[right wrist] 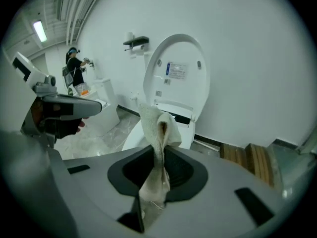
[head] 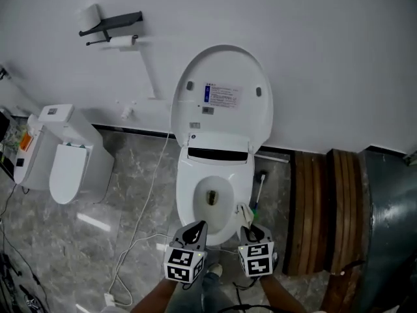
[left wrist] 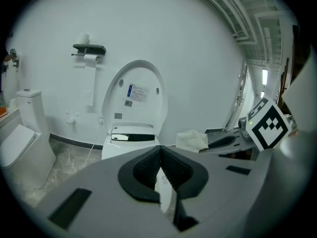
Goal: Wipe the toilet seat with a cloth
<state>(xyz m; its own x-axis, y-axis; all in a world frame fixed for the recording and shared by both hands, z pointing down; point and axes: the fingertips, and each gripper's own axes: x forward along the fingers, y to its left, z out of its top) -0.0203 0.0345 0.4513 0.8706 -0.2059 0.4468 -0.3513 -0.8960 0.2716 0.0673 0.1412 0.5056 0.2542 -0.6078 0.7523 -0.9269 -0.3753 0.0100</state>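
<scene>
Pinching cloth (right wrist: 154, 117), R hand-held gripper (right wrist: 159, 148) angled down.

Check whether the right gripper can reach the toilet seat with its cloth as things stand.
Probably yes: the right gripper, shut on the cloth, hangs close by the seat; its lid is up, nothing lies between.

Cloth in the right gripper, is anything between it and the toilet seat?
Nothing visible does. The lid is raised, and the cloth, clamped in the right gripper, is near the front edge of the toilet seat.
</scene>
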